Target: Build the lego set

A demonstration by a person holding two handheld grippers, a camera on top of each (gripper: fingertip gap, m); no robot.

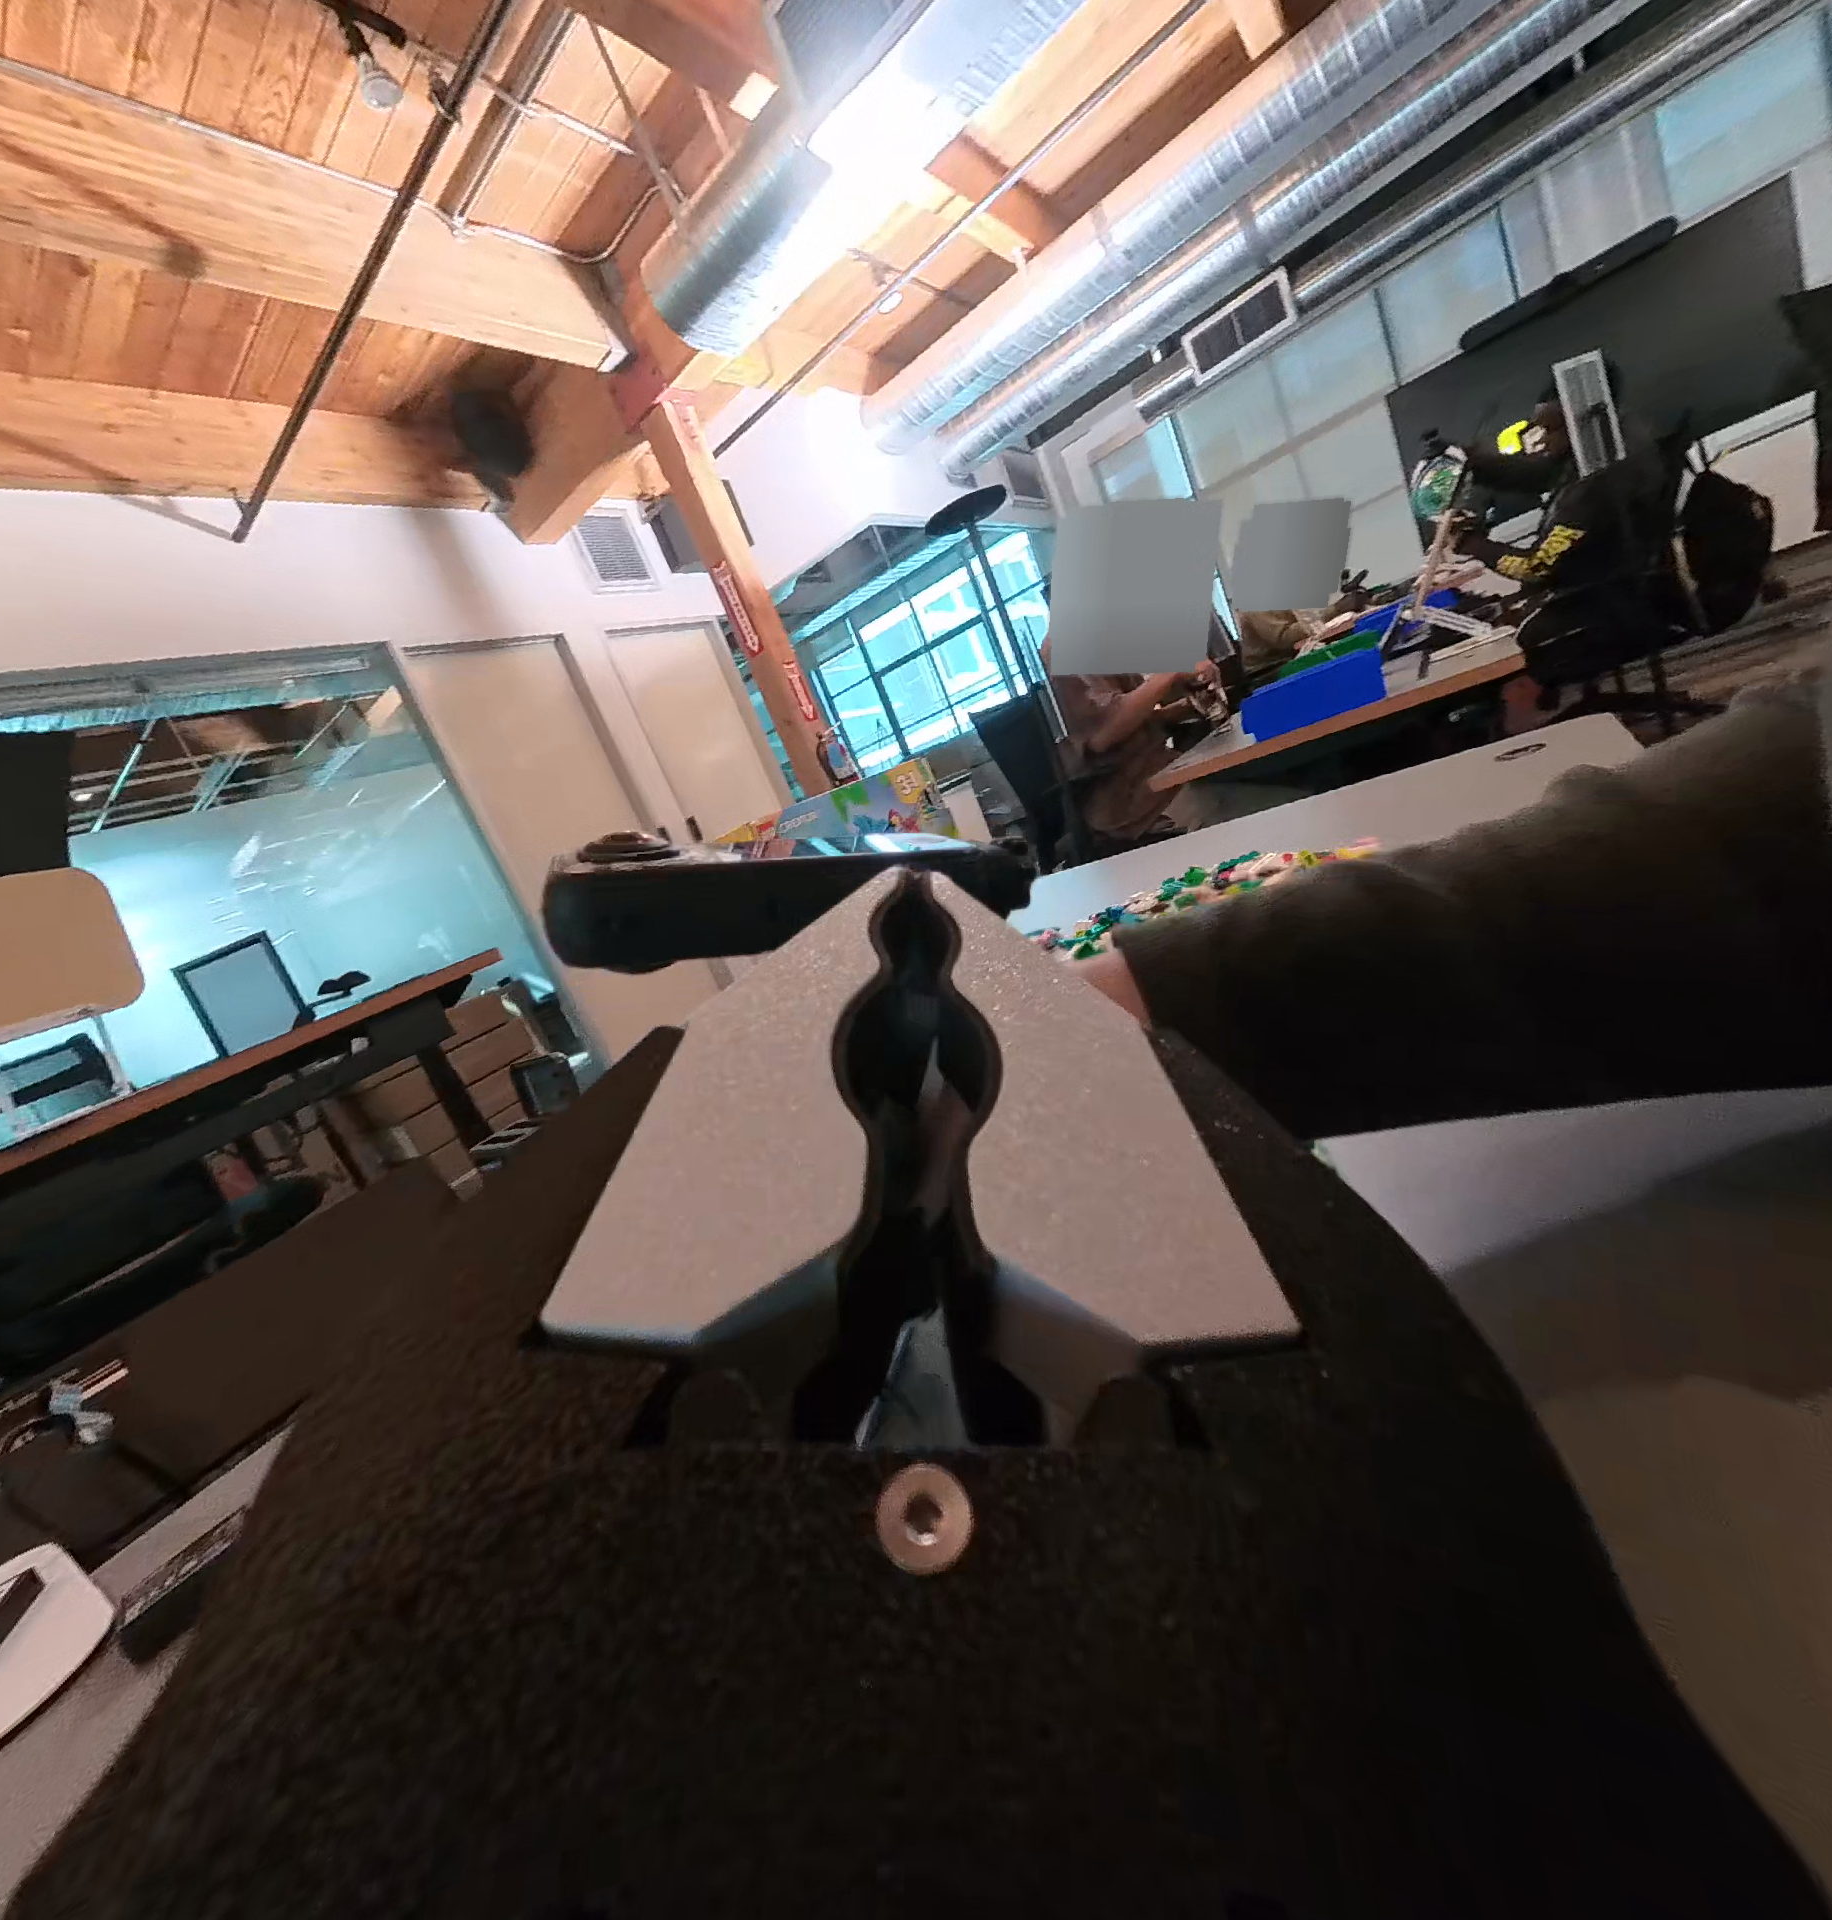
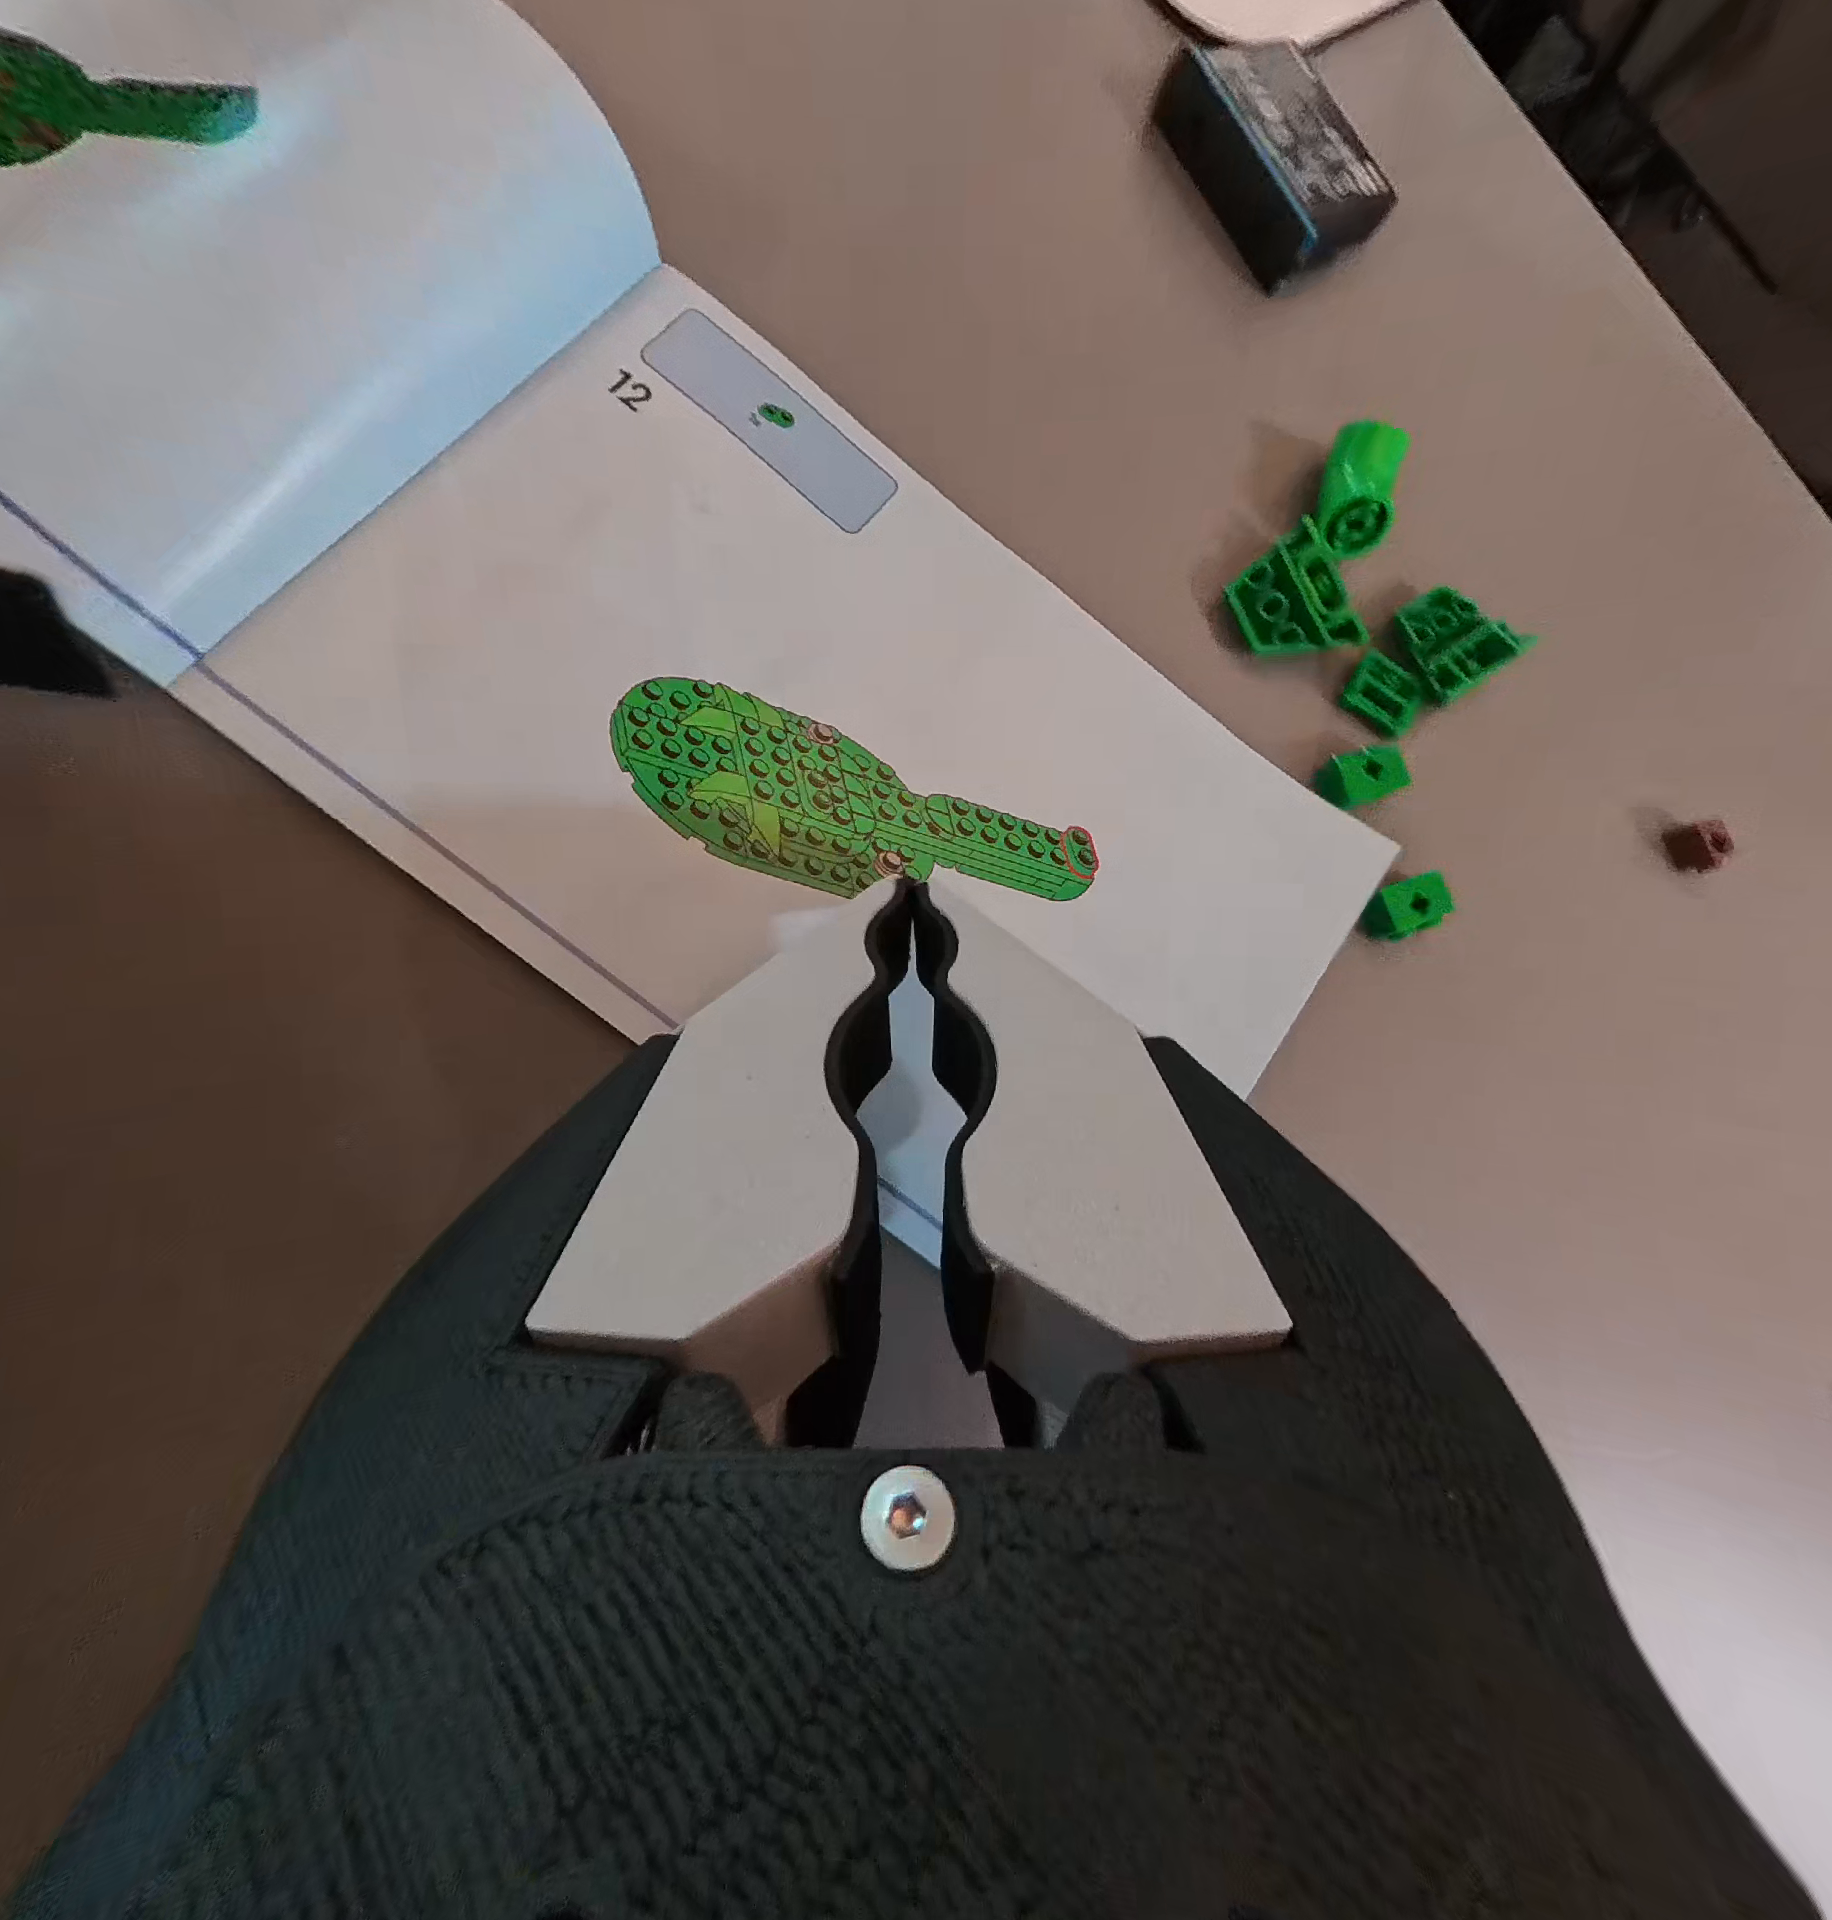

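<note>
Green plastic lego bricks [image 2: 1379, 623] lie loose on the tan table [image 2: 1514, 1143], right of the open instruction booklet [image 2: 579, 582]. Right gripper [image 2: 910, 888] closed, empty, over the page; left gripper [image 1: 917, 883] closed, raised. Likely consulting the step; next, pick the matching brick.

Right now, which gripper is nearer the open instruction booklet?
Right. The right gripper hangs directly over the instruction booklet, jaws shut. The left gripper points up toward the room, away from it.
</note>
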